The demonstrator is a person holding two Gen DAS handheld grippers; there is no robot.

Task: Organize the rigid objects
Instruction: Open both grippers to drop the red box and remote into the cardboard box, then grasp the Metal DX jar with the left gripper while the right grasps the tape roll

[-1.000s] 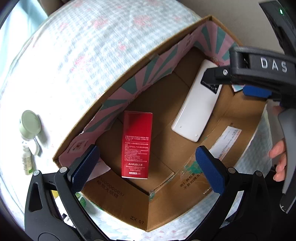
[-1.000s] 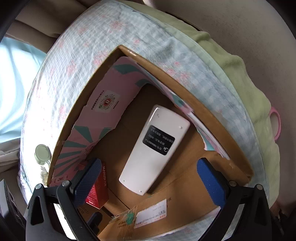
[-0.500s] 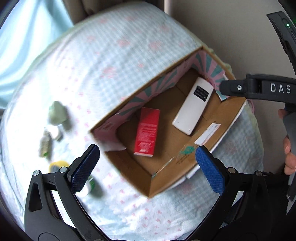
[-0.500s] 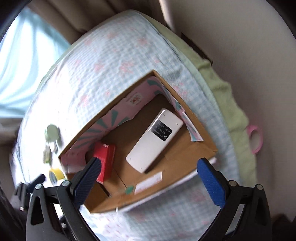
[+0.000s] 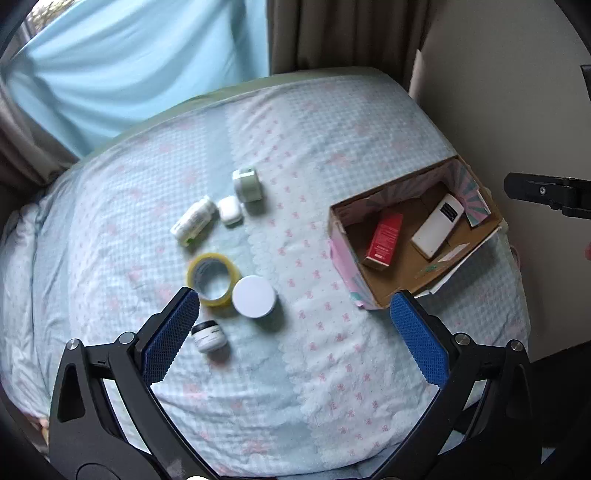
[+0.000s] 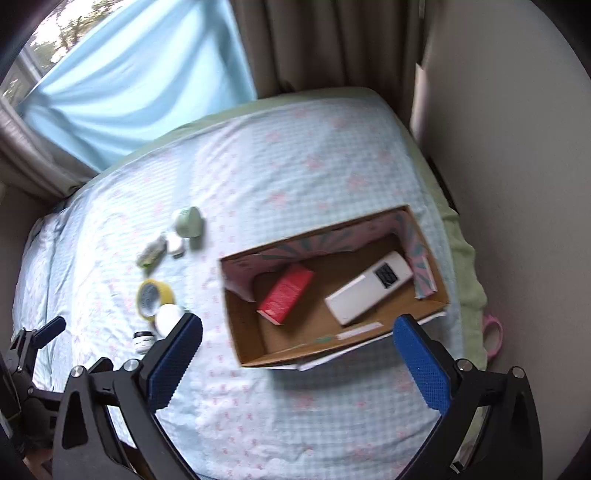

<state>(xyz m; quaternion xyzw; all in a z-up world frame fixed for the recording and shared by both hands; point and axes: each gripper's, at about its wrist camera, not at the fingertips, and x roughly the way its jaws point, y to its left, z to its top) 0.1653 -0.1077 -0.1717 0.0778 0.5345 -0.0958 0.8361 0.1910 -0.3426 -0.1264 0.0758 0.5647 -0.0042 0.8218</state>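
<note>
An open cardboard box (image 5: 373,293) (image 6: 255,356) lies on the bed at the right. In it lie a red carton (image 5: 384,240) (image 6: 286,293) and a white remote (image 5: 437,226) (image 6: 369,293). On the bedsheet to the left lie a yellow tape roll (image 5: 211,278) (image 6: 153,297), a white round lid (image 5: 254,296) (image 6: 167,319), a small dark-capped jar (image 5: 209,335) (image 6: 143,340), a white bottle (image 5: 192,220), a small white case (image 5: 229,209) and a green jar (image 5: 248,184) (image 6: 189,221). My left gripper (image 5: 295,334) and right gripper (image 6: 299,354) are both open, empty and high above the bed.
The bed has a blue-checked sheet (image 5: 295,387) with green bedding at the edge (image 6: 465,266). A blue curtain (image 5: 129,66) and brown drapes (image 5: 332,33) hang behind. A wall (image 6: 517,184) runs along the right. A pink ring (image 6: 493,334) lies by the bed's right edge.
Both grippers have pulled up and back from the box. The box now looks small, and the loose objects on the sheet have come into view. The red carton and remote stay in the box.
</note>
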